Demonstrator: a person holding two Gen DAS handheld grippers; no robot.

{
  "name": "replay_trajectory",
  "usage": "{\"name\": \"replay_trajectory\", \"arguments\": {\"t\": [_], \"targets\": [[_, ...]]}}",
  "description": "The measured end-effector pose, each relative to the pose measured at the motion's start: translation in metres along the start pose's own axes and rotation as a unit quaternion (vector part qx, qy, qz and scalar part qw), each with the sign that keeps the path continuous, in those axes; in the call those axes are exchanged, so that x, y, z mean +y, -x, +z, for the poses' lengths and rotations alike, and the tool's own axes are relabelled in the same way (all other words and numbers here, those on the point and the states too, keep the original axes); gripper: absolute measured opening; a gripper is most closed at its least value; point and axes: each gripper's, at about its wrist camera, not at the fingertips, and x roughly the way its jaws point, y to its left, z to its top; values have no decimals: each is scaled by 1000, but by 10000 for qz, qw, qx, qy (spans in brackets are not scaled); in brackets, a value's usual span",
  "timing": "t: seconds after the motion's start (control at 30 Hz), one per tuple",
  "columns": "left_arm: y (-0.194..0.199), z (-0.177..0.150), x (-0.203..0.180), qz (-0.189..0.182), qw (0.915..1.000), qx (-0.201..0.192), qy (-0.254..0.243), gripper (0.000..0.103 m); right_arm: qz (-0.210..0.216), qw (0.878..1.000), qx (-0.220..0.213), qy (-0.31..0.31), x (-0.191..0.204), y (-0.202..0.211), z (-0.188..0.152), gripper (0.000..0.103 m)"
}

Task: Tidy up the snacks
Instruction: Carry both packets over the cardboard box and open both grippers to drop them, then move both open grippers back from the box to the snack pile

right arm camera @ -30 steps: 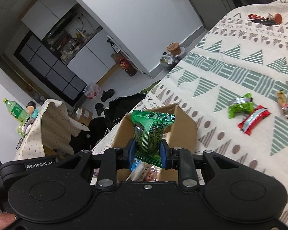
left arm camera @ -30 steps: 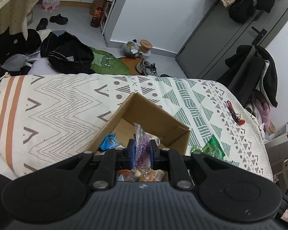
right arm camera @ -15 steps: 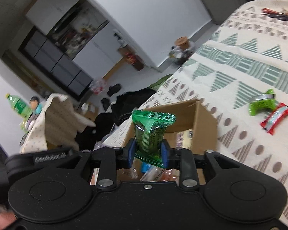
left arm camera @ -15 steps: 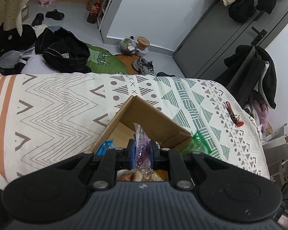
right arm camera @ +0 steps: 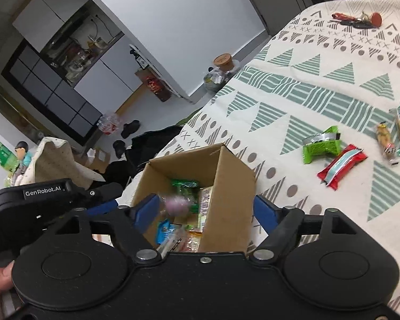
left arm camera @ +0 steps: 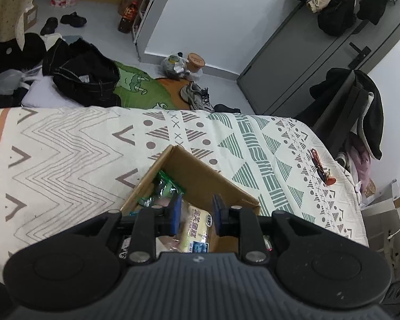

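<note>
Snacks: green packet (left arm camera: 166, 188) and pale yellow packet (left arm camera: 197, 226) lie in cardboard box (right arm camera: 226, 170), directly ahead of both tools | left gripper (left arm camera: 195, 214): jaws parted, empty, above box | right gripper (right arm camera: 205, 210): spread wide, empty, straddling box wall | blurred purple shape (right arm camera: 176, 204) between its fingers, possibly a falling snack | red packet (right arm camera: 341, 166) on bedspread (right arm camera: 320, 93), right of right gripper

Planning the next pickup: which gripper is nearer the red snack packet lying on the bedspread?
Right. The right gripper straddles the box's wall beside the red packet; the left gripper hangs over the box, packet unseen.
</note>
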Motion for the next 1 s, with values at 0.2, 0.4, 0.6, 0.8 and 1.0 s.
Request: {"name": "replay_trajectory", "arguments": {"t": [0.2, 0.4, 0.6, 0.8, 1.0], "targets": [[0, -5, -4, 152, 9998, 91, -99, 33, -121, 9999, 15, -101, -9, 7, 5, 81], [1, -11, -18, 220, 9993, 73, -291, 55, -381, 9989, -18, -288, -26, 20, 10, 85], [-2, -25, -40, 214, 9986, 63, -482, 68, -624, 9972, -54, -404, -46, 38, 15, 91], [-8, -39, -68, 138, 9972, 157, -724, 71, -771, 9947, -241, -631, -74, 61, 27, 92], [-16, -49, -98, 49, 9953, 160, -949, 76, -758, 9930, -349, -840, -103, 78, 39, 92]]}}
